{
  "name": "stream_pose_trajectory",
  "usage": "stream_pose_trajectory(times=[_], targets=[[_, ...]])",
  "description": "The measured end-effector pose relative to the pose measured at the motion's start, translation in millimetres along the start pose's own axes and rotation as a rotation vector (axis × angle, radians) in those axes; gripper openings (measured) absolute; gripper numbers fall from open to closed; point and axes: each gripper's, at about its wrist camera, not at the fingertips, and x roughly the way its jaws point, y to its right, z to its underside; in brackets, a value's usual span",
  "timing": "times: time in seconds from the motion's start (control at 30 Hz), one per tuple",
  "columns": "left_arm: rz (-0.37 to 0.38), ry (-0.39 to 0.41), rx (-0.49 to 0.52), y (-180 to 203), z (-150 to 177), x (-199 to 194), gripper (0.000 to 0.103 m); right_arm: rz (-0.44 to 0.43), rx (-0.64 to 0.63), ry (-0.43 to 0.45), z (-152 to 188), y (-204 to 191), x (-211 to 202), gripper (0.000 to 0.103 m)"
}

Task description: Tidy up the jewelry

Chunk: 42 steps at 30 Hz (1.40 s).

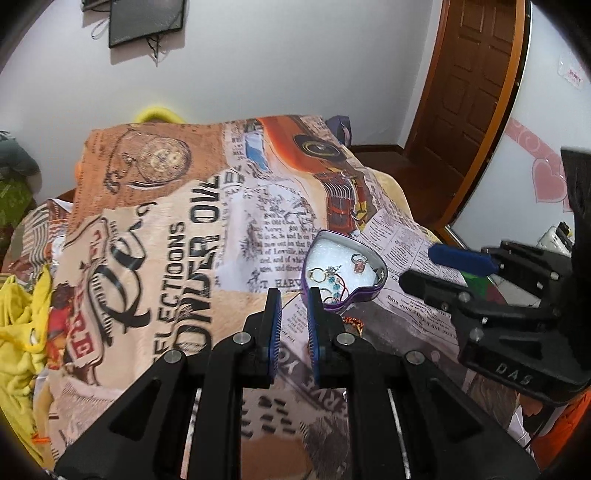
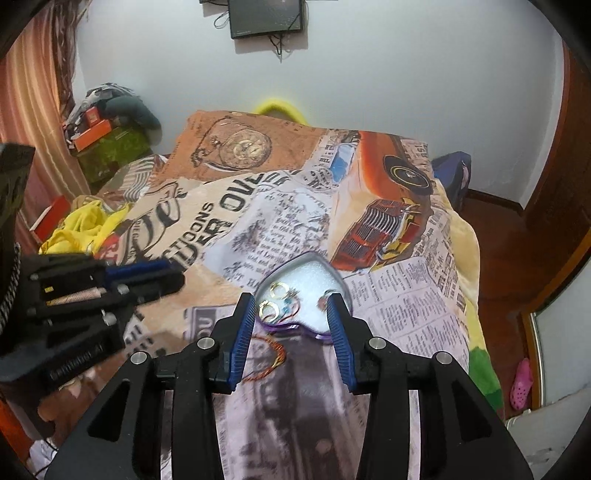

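Note:
A purple heart-shaped tin [image 1: 360,295] [image 2: 306,275] with white foam lining lies on the printed blanket. In it are gold hoop earrings [image 1: 317,274] [image 2: 275,299], a ring with a pink stone [image 1: 359,263] and a blue-beaded piece [image 1: 334,281]. An orange thread bracelet [image 2: 273,354] lies on the blanket in front of the tin. My right gripper [image 2: 291,301] [image 1: 417,266] hovers over the tin's near edge, open with nothing between its pads; its right finger partly hides the ring. My left gripper [image 1: 294,295] [image 2: 175,275] is left of the tin, its jaws almost together and empty.
The printed blanket [image 1: 184,240] covers a bed. Crumpled yellow cloth [image 2: 85,225] lies at its left edge, with boxes and clutter [image 2: 107,136] beyond. A wooden door [image 1: 476,85] and a mirrored panel [image 1: 535,155] stand to the right. A dark screen [image 2: 267,16] hangs on the far wall.

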Motion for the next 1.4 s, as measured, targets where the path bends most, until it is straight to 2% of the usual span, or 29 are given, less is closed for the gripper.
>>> stream_pose_trajectory(times=[0.27,0.43,0.53,0.7,1.07,1.17,1.3,1.4], targets=[[-0.020,0.026,-0.013,-9,20,-23,0.012,-0.034,-0.014,-0.065,30,-22,8,0.037],[-0.022,0.008,-0.007,-16,35,-25,0.012,-0.053,-0.019,-0.127,48,-37,23,0.037],[0.019,-0.024,-0.032,-23,44,-23,0.012,-0.062,-0.027,-0.169,61,-43,33,0.037],[0.004,-0.040,-0.040,-31,56,-19,0.012,-0.066,-0.021,-0.229,76,-44,49,0.037],[0.016,-0.034,-0.063,-36,59,-17,0.012,-0.061,-0.053,-0.205,81,-53,55,0.037],[0.016,-0.031,-0.060,-35,59,-17,0.012,-0.056,-0.055,-0.199,82,-55,56,0.030],[0.009,-0.043,-0.051,-32,60,-15,0.012,-0.060,-0.088,-0.197,82,-62,58,0.009],[0.006,-0.050,-0.047,-30,60,-14,0.012,-0.051,-0.100,-0.188,83,-64,57,0.009]])
